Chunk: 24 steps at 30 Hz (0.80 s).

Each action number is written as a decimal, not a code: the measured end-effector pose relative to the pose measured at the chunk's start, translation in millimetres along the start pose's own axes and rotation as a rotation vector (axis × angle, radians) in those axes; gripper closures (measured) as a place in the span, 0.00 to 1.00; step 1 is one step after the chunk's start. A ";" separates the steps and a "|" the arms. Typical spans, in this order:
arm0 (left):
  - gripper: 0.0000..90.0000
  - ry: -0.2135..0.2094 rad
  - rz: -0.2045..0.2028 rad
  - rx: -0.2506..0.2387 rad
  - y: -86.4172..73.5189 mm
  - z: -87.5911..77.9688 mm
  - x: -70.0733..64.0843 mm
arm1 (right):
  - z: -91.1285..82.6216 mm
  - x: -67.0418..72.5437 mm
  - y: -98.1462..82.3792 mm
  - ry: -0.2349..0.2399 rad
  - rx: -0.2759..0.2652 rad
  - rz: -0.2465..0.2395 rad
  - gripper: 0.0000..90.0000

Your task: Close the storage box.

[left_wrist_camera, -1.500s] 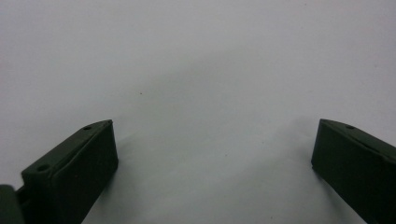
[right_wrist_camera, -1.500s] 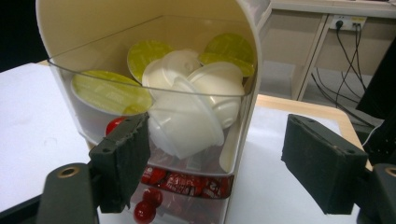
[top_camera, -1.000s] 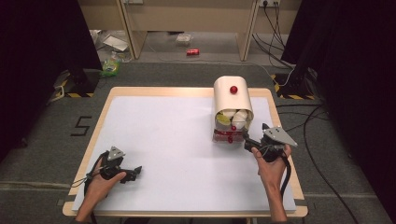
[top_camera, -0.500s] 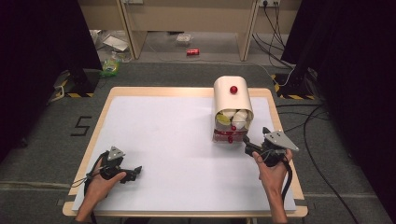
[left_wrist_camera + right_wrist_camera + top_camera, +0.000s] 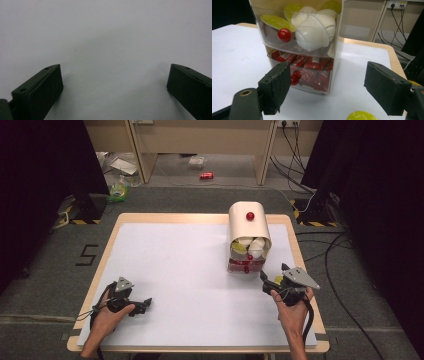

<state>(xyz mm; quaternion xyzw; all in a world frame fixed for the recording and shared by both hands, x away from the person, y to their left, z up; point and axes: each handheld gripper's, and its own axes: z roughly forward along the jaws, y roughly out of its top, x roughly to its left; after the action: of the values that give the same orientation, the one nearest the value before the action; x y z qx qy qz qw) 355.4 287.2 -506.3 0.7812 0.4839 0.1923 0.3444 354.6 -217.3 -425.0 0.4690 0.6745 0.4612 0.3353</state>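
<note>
Two hand-held grippers, left [image 5: 146, 303] and right [image 5: 265, 283], both spread, empty, over white tabletop [image 5: 185, 265]; grey carpet [image 5: 45, 270], cables [image 5: 345, 245] around.

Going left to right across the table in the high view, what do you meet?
Left gripper on the white table → cream plastic two-drawer box with red knobs → right gripper, jaws open, beside a small yellow-green capsule.
</note>
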 end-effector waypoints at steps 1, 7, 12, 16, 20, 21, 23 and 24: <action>0.00 0.000 0.000 -0.001 0.0 0.1 0.0 | -0.4 0.1 -0.9 0.005 0.004 -0.003 0.24; 0.00 0.000 0.000 -0.001 0.0 0.0 0.0 | -4.7 1.2 -4.9 0.006 0.010 -0.004 0.24; 0.00 0.000 0.000 -0.001 0.0 0.1 0.0 | -7.8 2.0 -8.3 0.012 0.016 -0.003 0.24; 0.00 0.000 0.000 0.000 0.0 0.0 0.0 | -10.4 1.8 -11.0 0.010 0.019 -0.004 0.24; 0.00 -0.001 0.000 -0.001 0.0 0.0 0.0 | -12.7 2.1 -14.8 0.013 0.026 -0.002 0.24; 0.00 -0.001 0.000 -0.001 -0.1 0.0 0.0 | -13.2 2.2 -15.6 0.015 0.030 -0.002 0.24; 0.00 0.000 0.000 -0.001 -0.1 0.0 0.0 | -14.3 2.2 -17.0 0.017 0.030 -0.001 0.24; 0.00 -0.001 0.000 -0.001 -0.1 0.0 0.0 | -15.0 1.9 -17.5 0.017 0.032 -0.004 0.24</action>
<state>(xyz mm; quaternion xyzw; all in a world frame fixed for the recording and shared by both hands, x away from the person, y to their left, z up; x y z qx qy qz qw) 355.4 287.2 -506.3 0.7811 0.4837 0.1922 0.3449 335.1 -222.4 -436.2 0.4691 0.6855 0.4537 0.3230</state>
